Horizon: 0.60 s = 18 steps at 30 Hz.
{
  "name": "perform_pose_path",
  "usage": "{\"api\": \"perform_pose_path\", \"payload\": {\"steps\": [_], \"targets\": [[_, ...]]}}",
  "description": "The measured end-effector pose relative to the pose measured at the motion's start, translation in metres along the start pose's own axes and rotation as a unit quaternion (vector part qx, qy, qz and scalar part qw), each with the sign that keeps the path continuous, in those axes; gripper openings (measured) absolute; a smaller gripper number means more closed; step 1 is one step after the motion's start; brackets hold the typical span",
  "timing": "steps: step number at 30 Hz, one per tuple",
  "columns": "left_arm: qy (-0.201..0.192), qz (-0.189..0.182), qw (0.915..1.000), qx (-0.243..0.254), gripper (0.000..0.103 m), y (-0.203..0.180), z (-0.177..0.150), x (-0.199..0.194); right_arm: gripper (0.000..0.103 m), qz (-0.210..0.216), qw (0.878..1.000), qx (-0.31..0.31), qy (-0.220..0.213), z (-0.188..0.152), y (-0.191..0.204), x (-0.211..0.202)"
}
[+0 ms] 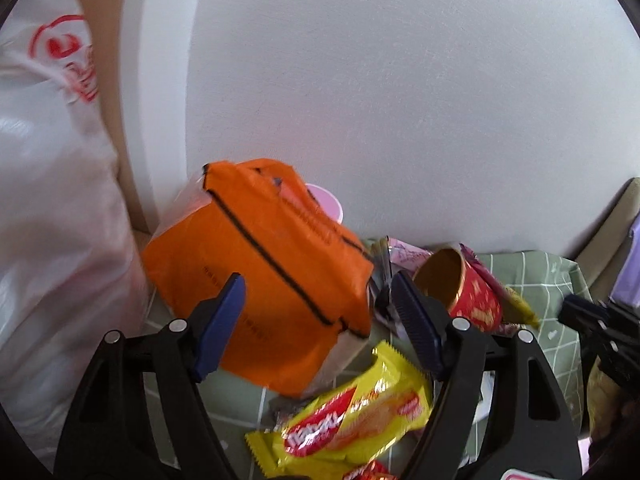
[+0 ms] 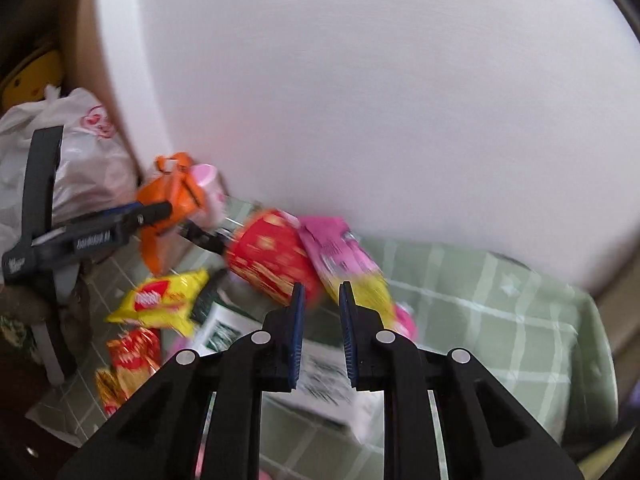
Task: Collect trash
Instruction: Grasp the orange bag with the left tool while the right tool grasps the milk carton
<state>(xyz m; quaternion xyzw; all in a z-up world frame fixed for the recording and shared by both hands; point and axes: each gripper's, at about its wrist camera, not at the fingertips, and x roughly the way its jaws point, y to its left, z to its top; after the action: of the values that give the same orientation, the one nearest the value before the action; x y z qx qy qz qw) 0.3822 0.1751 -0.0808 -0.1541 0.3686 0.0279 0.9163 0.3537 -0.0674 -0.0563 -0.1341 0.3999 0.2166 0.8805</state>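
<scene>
A white wall stands behind a table covered with a green checked cloth, and snack trash lies on the cloth close to the wall. At the far left sits a full white plastic bag with a red print. Next to it is an orange bag with black lines, and the left gripper has its jaws wide apart on both sides of this bag; if the pads already press on it, I cannot tell. Below the orange bag lies a yellow wafer wrapper with a red label. More to the right a red paper cup lies on its side with its opening turned to the camera, and a pink and yellow wrapper lies just beside it. The right gripper hangs in front of the cup and this wrapper with its jaws close together but with a narrow gap, and nothing is between them. A white printed paper lies under it on the cloth.
</scene>
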Motion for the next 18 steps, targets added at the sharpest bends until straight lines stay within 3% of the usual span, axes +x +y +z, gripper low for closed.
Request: {"api": "perform_pose_path", "payload": {"steps": [3, 4, 5, 6, 7, 8, 11, 14, 18], "targets": [[0.015, 0.030, 0.9994, 0.009, 0.061, -0.003, 0.002, 0.021, 0.019, -0.015, 1.000, 0.008, -0.008, -0.013, -0.013, -0.019], [0.026, 0.041, 0.9987, 0.015, 0.052, -0.004, 0.001, 0.028, 0.021, -0.006, 1.000, 0.011, -0.012, -0.015, -0.016, -0.023], [0.032, 0.046, 0.9982, 0.020, 0.046, -0.004, -0.001, 0.032, 0.026, 0.003, 1.000, 0.012, -0.016, -0.016, -0.016, -0.026], [0.034, 0.044, 0.9982, 0.022, 0.041, -0.002, 0.001, 0.031, 0.043, 0.013, 1.000, 0.009, -0.018, -0.017, -0.019, -0.028], [0.033, 0.043, 0.9982, 0.026, 0.029, -0.002, 0.002, 0.027, 0.057, 0.026, 1.000, 0.003, -0.018, -0.016, -0.023, -0.030], [0.029, 0.046, 0.9981, 0.029, 0.020, -0.004, 0.003, 0.023, 0.058, 0.046, 0.999, -0.008, -0.010, -0.015, -0.024, -0.028], [0.008, 0.045, 0.9986, 0.026, 0.014, -0.008, 0.006, -0.010, 0.058, 0.071, 0.996, -0.045, 0.004, -0.018, -0.007, -0.024], [0.002, 0.014, 0.9998, 0.017, 0.013, -0.005, 0.007, -0.048, 0.058, 0.066, 0.992, -0.112, -0.002, -0.024, 0.017, -0.019], [0.003, -0.021, 0.9994, 0.029, 0.013, -0.006, 0.005, -0.086, 0.058, 0.086, 0.969, -0.231, 0.003, -0.029, 0.047, -0.001]]}}
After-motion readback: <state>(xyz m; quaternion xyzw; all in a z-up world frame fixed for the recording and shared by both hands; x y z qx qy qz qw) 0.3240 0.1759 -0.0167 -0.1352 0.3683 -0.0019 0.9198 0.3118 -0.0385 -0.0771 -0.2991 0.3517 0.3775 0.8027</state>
